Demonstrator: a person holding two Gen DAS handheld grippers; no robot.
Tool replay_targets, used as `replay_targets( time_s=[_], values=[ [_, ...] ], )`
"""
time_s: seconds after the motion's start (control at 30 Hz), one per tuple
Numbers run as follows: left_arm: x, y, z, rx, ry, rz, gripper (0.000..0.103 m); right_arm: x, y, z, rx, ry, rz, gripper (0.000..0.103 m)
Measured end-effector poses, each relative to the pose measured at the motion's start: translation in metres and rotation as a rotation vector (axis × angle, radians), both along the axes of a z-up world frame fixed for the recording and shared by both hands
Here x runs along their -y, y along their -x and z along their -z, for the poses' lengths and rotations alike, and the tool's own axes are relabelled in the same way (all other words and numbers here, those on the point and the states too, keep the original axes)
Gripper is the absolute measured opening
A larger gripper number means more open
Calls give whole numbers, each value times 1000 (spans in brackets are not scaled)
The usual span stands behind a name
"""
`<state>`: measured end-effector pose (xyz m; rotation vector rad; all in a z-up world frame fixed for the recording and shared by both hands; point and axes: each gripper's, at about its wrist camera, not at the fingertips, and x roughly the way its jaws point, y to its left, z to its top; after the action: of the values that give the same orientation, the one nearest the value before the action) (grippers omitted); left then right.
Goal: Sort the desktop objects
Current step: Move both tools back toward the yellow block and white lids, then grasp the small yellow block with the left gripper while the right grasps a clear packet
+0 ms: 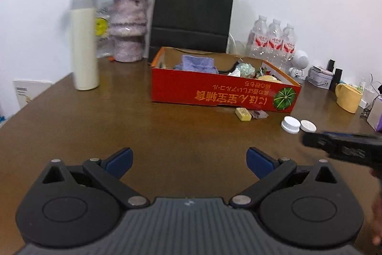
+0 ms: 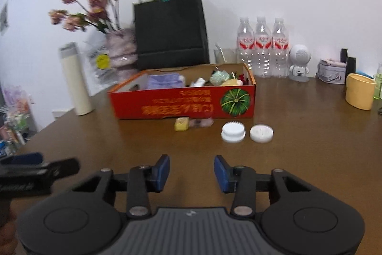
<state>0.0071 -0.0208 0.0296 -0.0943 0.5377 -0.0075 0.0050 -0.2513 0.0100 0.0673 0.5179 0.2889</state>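
Observation:
An open red cardboard box point(image 1: 214, 94) point(image 2: 172, 104) with a pumpkin picture stands mid-table, holding a lilac cloth and other small items. In front of it lie a yellow block point(image 1: 243, 114) point(image 2: 181, 124), a small clear wrapped packet point(image 1: 259, 114) point(image 2: 201, 122), a ridged white cap point(image 1: 290, 124) point(image 2: 233, 132) and a flat white lid point(image 1: 308, 125) point(image 2: 261, 133). My left gripper point(image 1: 189, 158) hovers over bare table, jaws wide open and empty. My right gripper point(image 2: 192, 170) is partly open with nothing between its blue pads, well short of the caps; it also shows at the right edge of the left wrist view as the right gripper point(image 1: 341, 145).
A cream bottle point(image 1: 84, 45) point(image 2: 75, 80), a vase of pink flowers point(image 1: 127, 30), a black paper bag point(image 1: 193, 14) and three water bottles point(image 2: 262, 47) line the back. A yellow mug point(image 2: 359, 91), a tin and a white figurine stand at the right.

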Motion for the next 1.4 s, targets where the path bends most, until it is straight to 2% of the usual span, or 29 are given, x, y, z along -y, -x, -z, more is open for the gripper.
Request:
replay_targets(
  time_s=[0.03, 0.07, 0.17, 0.27, 0.33, 0.43, 0.6, 0.67, 0.77, 0.83, 0.9, 0.93, 0.97, 1.03, 1.23, 1.33, 1.4],
  values=[
    [2, -14, 1, -7, -13, 27, 103, -3, -21, 1, -17, 10, -9, 43],
    [4, -26, 3, -9, -39, 49, 103, -5, -36, 3, -17, 15, -14, 49],
    [8, -52, 10, -28, -95, 72, 103, -13, -95, 12, -34, 35, -18, 51],
    [3, -70, 14, -54, -53, 81, 103, -22, -142, 16, -73, 76, -30, 51],
    [0, -79, 17, -75, -24, 88, 103, -25, -159, 20, -99, 102, -59, 51],
    [-2, -87, 24, -96, -22, 90, 103, -35, -177, 26, -103, 143, -90, 50],
    [-3, -95, 31, -135, -1, 92, 103, -31, -170, 31, -83, 147, -111, 47],
    [-2, -98, 30, -132, -6, 96, 103, -25, -164, 33, -83, 144, -102, 47],
    [3, -107, 24, -116, -19, 108, 103, -15, -160, 38, -128, 158, -103, 48],
    [9, -113, 20, -90, -35, 111, 103, -22, -159, 41, -107, 163, -136, 46],
    [15, -120, 17, -77, -42, 117, 103, -23, -157, 41, -99, 172, -159, 36],
    [19, -124, 16, -62, -50, 121, 99, -24, -154, 41, -97, 181, -166, 24],
    [21, -128, 14, -47, -64, 112, 99, -24, -151, 41, -95, 184, -187, 19],
    [25, -138, 12, -33, -93, 148, 99, -32, -147, 41, -76, 229, -197, 18],
    [41, -152, 13, -41, -91, 284, 94, -22, -156, 28, -64, 131, -160, 6],
    [60, -161, 18, -30, -122, 327, 76, 1, -152, 13, -35, 42, -134, 6],
    [71, -173, 22, -62, -125, 338, 73, 12, -156, 4, -17, 1, -115, 5]
  ],
)
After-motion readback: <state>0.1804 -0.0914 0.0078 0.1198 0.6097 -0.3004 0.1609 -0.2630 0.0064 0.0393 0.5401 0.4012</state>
